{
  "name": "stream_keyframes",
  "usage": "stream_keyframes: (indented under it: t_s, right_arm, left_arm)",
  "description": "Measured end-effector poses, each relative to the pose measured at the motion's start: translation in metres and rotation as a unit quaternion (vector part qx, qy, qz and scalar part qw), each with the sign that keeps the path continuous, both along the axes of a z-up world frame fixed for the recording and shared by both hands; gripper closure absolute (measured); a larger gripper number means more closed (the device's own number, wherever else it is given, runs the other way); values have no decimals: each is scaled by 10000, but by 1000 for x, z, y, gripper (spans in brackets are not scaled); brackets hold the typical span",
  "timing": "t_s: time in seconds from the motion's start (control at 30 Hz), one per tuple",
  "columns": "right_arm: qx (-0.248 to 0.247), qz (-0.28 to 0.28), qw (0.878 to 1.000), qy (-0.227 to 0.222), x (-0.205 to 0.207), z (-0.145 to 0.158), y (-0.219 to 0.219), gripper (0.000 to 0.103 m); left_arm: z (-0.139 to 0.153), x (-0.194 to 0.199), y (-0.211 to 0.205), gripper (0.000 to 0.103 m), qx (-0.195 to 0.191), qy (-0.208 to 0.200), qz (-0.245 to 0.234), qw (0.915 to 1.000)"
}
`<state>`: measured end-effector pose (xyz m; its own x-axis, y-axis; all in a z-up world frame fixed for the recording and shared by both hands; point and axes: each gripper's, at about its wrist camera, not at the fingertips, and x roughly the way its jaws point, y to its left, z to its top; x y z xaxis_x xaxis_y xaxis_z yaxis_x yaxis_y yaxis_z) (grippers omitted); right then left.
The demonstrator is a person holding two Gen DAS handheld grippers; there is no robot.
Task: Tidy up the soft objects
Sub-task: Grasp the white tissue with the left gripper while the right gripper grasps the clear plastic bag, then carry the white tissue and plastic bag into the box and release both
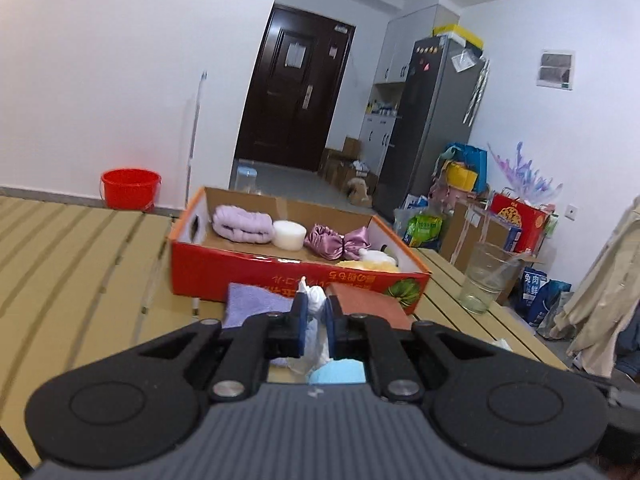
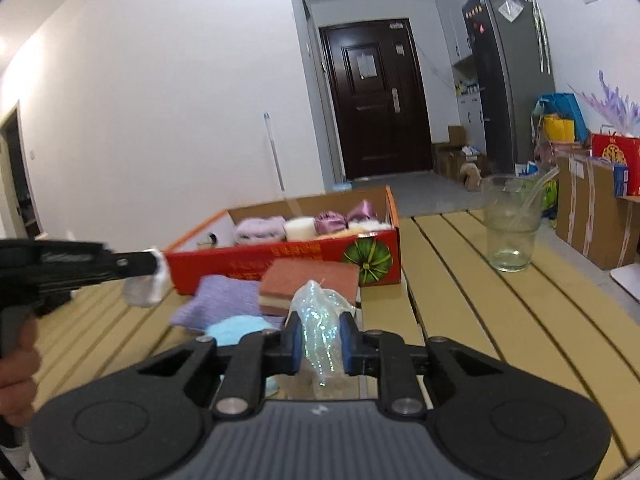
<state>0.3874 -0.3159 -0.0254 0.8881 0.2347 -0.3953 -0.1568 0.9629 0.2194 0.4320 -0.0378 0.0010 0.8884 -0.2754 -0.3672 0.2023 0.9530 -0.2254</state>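
A red cardboard box [image 1: 280, 276] [image 2: 304, 254] on the slatted table holds a lilac rolled towel [image 1: 242, 225], a white sponge puck [image 1: 289, 234], a purple satin scrunchie [image 1: 336, 242] and a yellow-white item [image 1: 372, 261]. My left gripper [image 1: 314, 314] [image 2: 154, 266] is shut on a white crumpled plastic bag [image 1: 316, 300], held above the table short of the box. My right gripper [image 2: 320, 338] is shut on an iridescent clear plastic bag [image 2: 320, 312]. In front of the box lie a lilac cloth [image 2: 224, 300], a red-brown sponge [image 2: 310, 280] and a light blue cloth [image 2: 236, 330].
A glass with a straw [image 2: 512, 226] [image 1: 486, 280] stands on the table right of the box. A red bucket [image 1: 130, 188] sits on the floor by the wall. Boxes, bags and a fridge [image 1: 432, 120] crowd the right side. A hand [image 2: 16, 364] holds the left gripper's handle.
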Motion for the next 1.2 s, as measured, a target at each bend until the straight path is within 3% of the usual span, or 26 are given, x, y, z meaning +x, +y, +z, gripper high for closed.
stream_keyframes:
  t_s: [0.13,0.27,0.4,0.47,0.53,0.63,0.73,0.8,0.83,0.9,1.0,1.07,1.1,1.13,1.2]
  right_arm:
    - [192,60,9998,75,-30,11,-1,88]
    - [143,138,9998,-39,-49,23,10,88]
    - [98,197,9996,-171,-53,34,19,88]
    - [103,319,9993,-180,-44,41,24,88]
    - [118,485,9985,-230,-26,51,28,88]
    - [141,861,9957,-312,27,71,38,88]
    - [57,1069,9942,-136,105,82,52,87]
    - [157,1152,9930,198,165,81,64,87]
    - [200,1150,9926,343,190,79,69,87]
    - [253,1221,9902,632,243,71,83,87]
    - [752,1233,9805,1330,320,46,93,86]
    - [575,1058,9782,1692,357,26,103,84]
    - [520,990,9770,1815,368,16,110,81]
    - [551,950,9742,1973,378,6,112,79]
    - [848,933,9675,2194,393,-8,114,72]
  left_arm:
    - [11,-46,15,93,-103,-58,3,9999]
    - [14,-63,22,93,-81,-101,14,9999]
    - [20,-58,26,93,-109,-150,-74,9998]
    - [25,-42,27,93,-117,-170,-208,9996]
    - [34,-12,27,93,116,-253,-199,9994]
    - [48,50,27,93,482,-390,-190,9979]
    - [51,136,30,93,421,107,-461,9980]
    - [46,188,30,92,375,542,-742,9951]
    - [42,210,32,92,323,651,-638,9953]
    - [31,248,30,92,493,760,-623,9939]
    - [9,290,28,91,755,1035,-766,9888]
    - [-2,304,29,83,993,1002,-780,9869]
    - [-6,308,30,71,1097,975,-836,9856]
    - [-10,311,32,61,1226,920,-776,9851]
    - [-16,311,41,54,1237,820,-671,9867]
